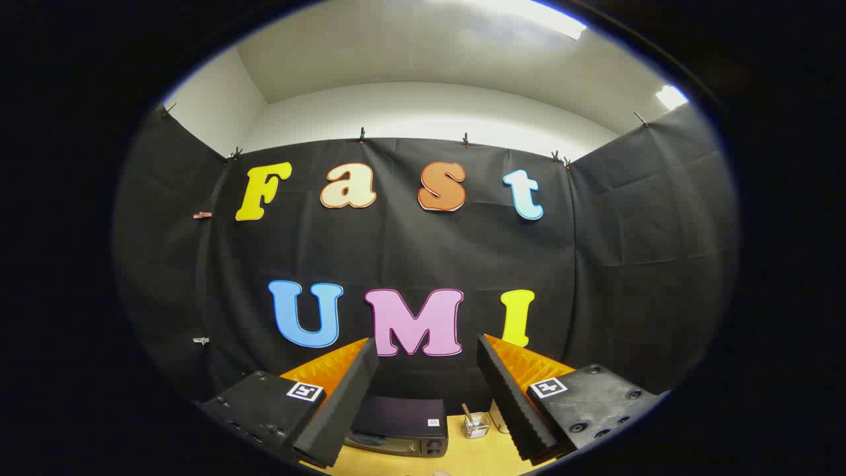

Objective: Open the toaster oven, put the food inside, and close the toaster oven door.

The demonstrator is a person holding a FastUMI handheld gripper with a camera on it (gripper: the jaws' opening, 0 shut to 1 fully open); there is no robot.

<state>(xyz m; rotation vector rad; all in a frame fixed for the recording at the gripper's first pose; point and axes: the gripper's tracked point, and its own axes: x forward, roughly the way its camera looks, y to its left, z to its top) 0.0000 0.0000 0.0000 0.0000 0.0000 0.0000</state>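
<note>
While apart, tongs [426, 357] above toaster oven [396, 426]

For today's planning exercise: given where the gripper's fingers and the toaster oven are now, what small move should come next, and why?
Probably tip the gripper down and bring it toward the toaster oven. Its fingers are open and hold nothing, aimed high at the booth wall, while the oven sits low beyond them on the table, beside a small glass jar.

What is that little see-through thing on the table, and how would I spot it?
Start at the wooden table below the black cloth wall. The black toaster oven sits on it, seen between the open fingers. Just beside the oven stands a small clear glass jar with a stick poking out, the one transparent item there.
</note>
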